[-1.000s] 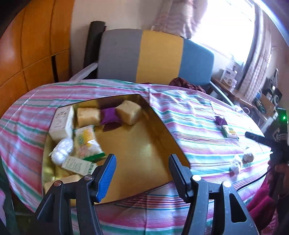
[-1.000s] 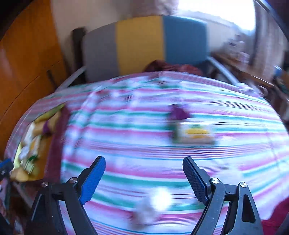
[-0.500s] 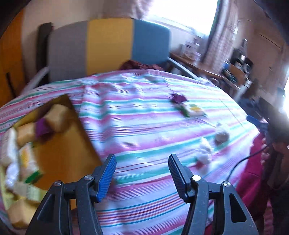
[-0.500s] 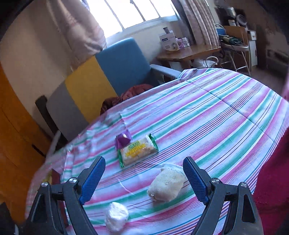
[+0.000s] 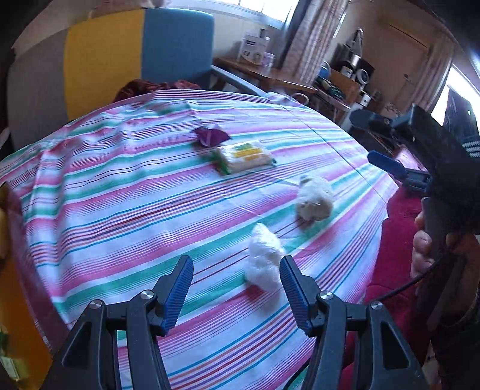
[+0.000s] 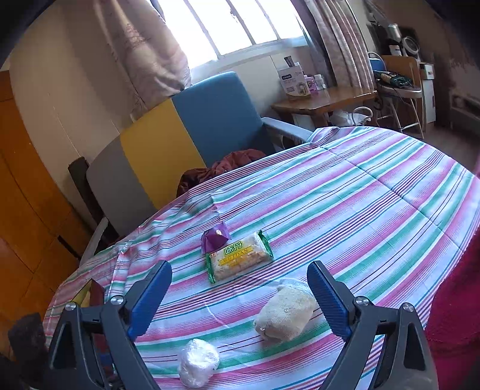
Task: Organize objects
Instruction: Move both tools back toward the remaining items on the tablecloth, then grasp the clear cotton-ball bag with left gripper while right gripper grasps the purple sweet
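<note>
Surface: a table draped in a striped cloth (image 6: 345, 210) of pink, green and white bands, filling the lower half of both views.

Items on the cloth, right wrist view: a small purple foil-wrapped sweet (image 6: 215, 237) at centre, touching the upper left corner of a flat green-edged clear packet of pale biscuit with yellow label (image 6: 239, 257); a beige knitted pouch (image 6: 285, 312) at lower centre right; a white round bundle in clear wrap (image 6: 198, 361) at the bottom centre.

Right gripper (image 6: 240, 300): blue ribbed pads wide apart and widening, nothing pinched; the beige pouch lies on the cloth beyond, near the right-hand pad.

Left gripper (image 5: 237, 292): blue pads spread, nothing between them; in the left wrist view the white bundle (image 5: 264, 261) lies just beyond the right-hand pad.

Room: an armchair (image 6: 168, 150) in grey, yellow and blue panels behind the table, a dark red cloth (image 6: 222, 171) on its seat; a curtained window (image 6: 228, 27) at top; a wooden side table (image 6: 324, 100) with boxes at upper right; orange wooden panelling (image 6: 27, 195) at left.
</note>
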A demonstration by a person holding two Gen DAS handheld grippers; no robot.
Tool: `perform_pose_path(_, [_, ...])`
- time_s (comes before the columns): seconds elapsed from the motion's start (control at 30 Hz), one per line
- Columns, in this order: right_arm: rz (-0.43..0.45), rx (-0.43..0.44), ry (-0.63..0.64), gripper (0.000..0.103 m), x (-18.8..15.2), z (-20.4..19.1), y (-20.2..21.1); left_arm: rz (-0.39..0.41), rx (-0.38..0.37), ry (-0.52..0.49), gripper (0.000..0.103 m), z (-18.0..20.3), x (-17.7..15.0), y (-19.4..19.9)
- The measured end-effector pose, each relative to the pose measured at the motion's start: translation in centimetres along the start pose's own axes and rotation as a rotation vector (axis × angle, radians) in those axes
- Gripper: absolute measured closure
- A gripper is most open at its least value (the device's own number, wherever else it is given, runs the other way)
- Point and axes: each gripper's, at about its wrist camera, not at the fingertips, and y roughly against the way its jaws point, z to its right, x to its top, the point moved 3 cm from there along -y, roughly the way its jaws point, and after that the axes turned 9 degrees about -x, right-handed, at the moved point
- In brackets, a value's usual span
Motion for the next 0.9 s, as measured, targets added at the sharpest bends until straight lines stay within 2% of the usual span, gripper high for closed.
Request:
perform_pose_path(0.3, [-0.007,0.005,0.004,0.01,0.0,-0.1,-0.2,-0.1,0.002,-0.058,0.042,1.5,0.8,-5.7])
perform_pose_path(0.37, [-0.013,0.006,0.01,0.01,-0.1,-0.2,-0.3,-0.108,0.009,-0.056,0.061,1.2,0.8,-6.6])
perform_pose_path(0.4, [-0.016,0.004,0.015,0.01,-0.2,-0.3,-0.4,-0.118,0.003,-0.056,0.068,1.1,0.7,-7.1])
perform_pose_path(0.43, [-0.016,0.003,0.02,0.01,-0.2,-0.3,-0.4,-0.111,-0.003,-0.057,0.068,1.0,0.5,-7.3])
perform_pose_path(0.57, [-0.064,-0.011,0.053,0.01,-0.5,-0.9,-1.1,-0.064,0.024,-0.038,0.069,-0.2,-0.4,-5.6])
perform_pose_path(0.63, [-0.126,-0.025,0.078,0.01,-0.9,-1.4,-2.2,-0.044,0.056,-0.016,0.069,-1.6,-1.1,-4.2])
perform_pose_path(0.77, [-0.222,0.006,0.092,0.01,-1.5,-2.2,-4.3,-0.002,0.146,-0.027,0.069,-3.9,-2.6,-2.0])
perform_pose_path(0.9, [-0.285,0.007,0.135,0.01,-1.1,-4.0,-6.7,0.012,0.145,0.002,0.069,-5.2,-3.6,-1.7])
